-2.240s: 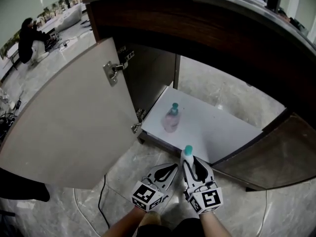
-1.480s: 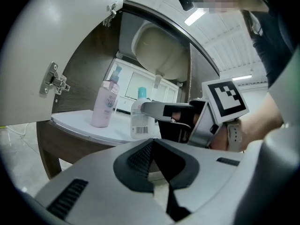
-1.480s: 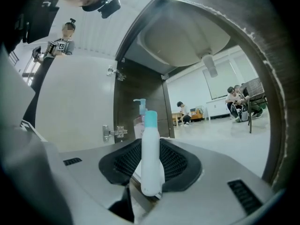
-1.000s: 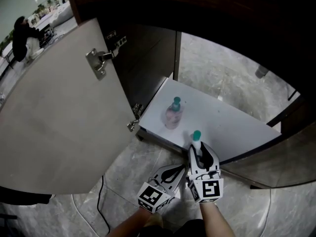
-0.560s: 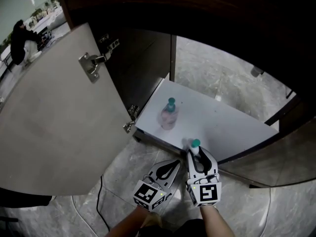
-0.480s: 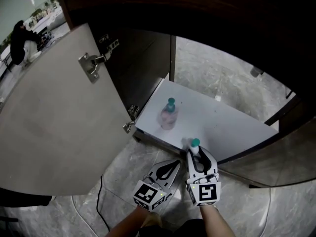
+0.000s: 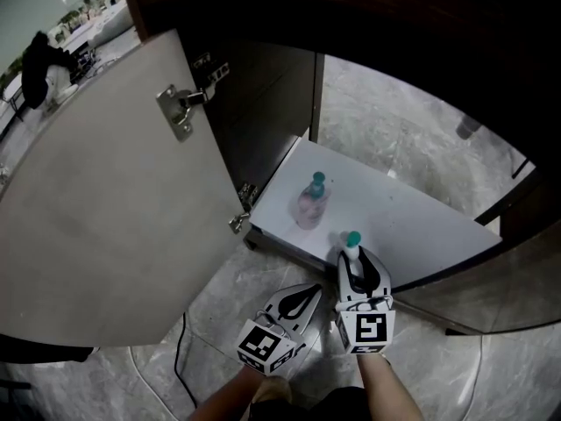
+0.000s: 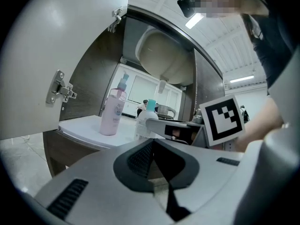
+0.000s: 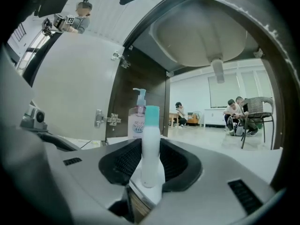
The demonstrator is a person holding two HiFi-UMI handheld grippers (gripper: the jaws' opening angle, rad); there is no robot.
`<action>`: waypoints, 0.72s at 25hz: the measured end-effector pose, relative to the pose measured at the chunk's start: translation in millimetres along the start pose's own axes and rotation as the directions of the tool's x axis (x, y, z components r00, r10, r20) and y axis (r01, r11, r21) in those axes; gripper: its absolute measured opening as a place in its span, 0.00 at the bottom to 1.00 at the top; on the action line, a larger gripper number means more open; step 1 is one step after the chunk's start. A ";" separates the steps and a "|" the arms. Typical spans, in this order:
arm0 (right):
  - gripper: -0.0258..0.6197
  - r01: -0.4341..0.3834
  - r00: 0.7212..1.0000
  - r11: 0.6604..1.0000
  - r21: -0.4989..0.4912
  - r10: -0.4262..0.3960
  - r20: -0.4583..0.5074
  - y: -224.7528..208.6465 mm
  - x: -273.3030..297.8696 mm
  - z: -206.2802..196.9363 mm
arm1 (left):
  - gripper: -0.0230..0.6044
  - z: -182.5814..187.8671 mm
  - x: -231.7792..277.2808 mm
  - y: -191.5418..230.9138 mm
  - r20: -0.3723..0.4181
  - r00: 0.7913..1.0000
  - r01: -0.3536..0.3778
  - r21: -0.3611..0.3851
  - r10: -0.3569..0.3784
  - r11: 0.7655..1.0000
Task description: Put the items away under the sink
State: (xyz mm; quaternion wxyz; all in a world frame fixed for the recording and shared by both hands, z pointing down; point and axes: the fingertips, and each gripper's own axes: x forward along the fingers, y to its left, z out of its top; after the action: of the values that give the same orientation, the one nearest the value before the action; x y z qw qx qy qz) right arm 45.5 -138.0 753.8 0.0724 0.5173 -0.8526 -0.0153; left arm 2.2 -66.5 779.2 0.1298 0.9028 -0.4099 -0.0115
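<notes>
A white bottle with a teal cap [image 7: 351, 251] stands upright between the jaws of my right gripper [image 7: 353, 260], which is shut on it at the front edge of the cabinet's white floor [image 7: 412, 222]. The same bottle [image 9: 150, 149] fills the middle of the right gripper view. A pink pump bottle [image 7: 311, 202] stands on that floor further in and to the left; the left gripper view shows this pink bottle [image 8: 112, 112] beside the white bottle [image 8: 146, 118]. My left gripper [image 7: 307, 293] is shut and empty, just left of the right one, over the marble floor.
The pale cabinet door [image 7: 114, 191] is swung wide open on the left, its hinges showing. The sink bowl's underside [image 9: 201, 32] and drain pipe [image 9: 216, 70] hang above the compartment. A dark door [image 7: 517, 279] stands open on the right. A black cable [image 7: 180, 358] lies on the floor.
Since the earliest frame my right gripper has carried the white bottle forward to the shelf's front edge. Over the last second only the head view shifts; both grippers stay put.
</notes>
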 end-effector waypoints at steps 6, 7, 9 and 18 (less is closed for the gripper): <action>0.23 0.020 1.000 1.000 -0.001 -0.020 -0.016 0.0 8.2 -0.7 | 0.05 3.3 -8.7 7.0 0.019 1.000 -0.012 -0.009 0.012 1.000; 0.23 0.019 1.000 1.000 0.006 -0.019 -0.021 0.1 7.6 -2.3 | 0.05 3.8 -9.9 7.7 0.022 1.000 -0.013 -0.010 0.014 1.000; 0.26 0.012 1.000 1.000 0.021 -0.012 -0.023 0.4 5.7 -4.6 | 0.05 3.9 -12.3 8.8 0.027 0.999 -0.017 -0.013 0.017 1.000; 0.27 -0.011 1.000 0.999 0.034 0.012 -0.027 4.7 -7.1 -6.0 | 0.05 1.1 -20.0 1.1 0.031 0.999 -0.035 -0.016 0.036 0.999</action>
State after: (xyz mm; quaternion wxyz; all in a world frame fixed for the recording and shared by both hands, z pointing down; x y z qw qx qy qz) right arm 45.4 -129.2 759.5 0.0755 0.5136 -0.8547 0.0066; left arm -12.0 -52.6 776.7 0.1306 0.8940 -0.4277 -0.0266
